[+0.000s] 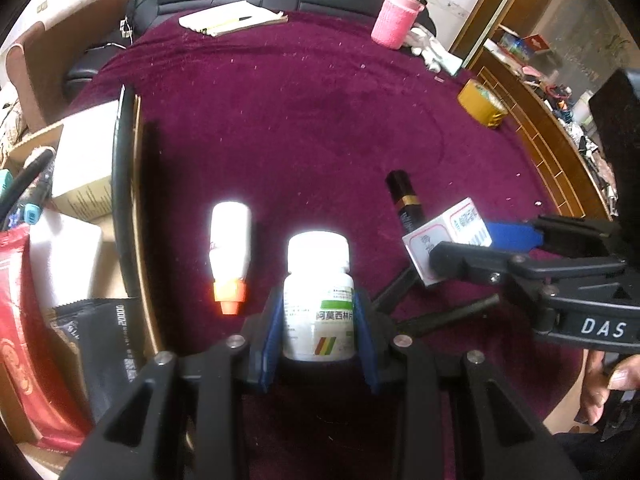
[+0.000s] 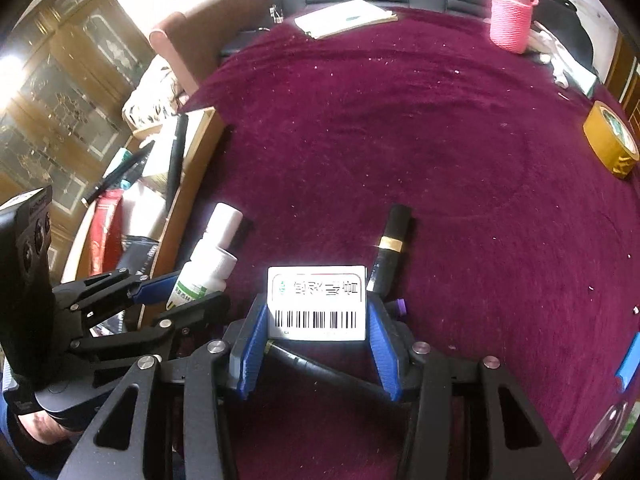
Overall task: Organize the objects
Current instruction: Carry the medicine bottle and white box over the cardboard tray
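Pinching pill bottle in left gripper jaws, small box in right gripper; I am risking slippage on smooth plastic.

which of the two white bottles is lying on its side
The white bottle with the orange cap, lying flat on the cloth; the labelled pill bottle stands upright between the left gripper fingers.

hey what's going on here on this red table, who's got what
A person is tidying with a handheld gripper in each hand. The left gripper is closed on a white pill bottle, and the right gripper grips a small white barcoded box. Both sit low over the maroon tablecloth. A white squeeze bottle with an orange cap and a black tube with a gold band lie loose nearby.
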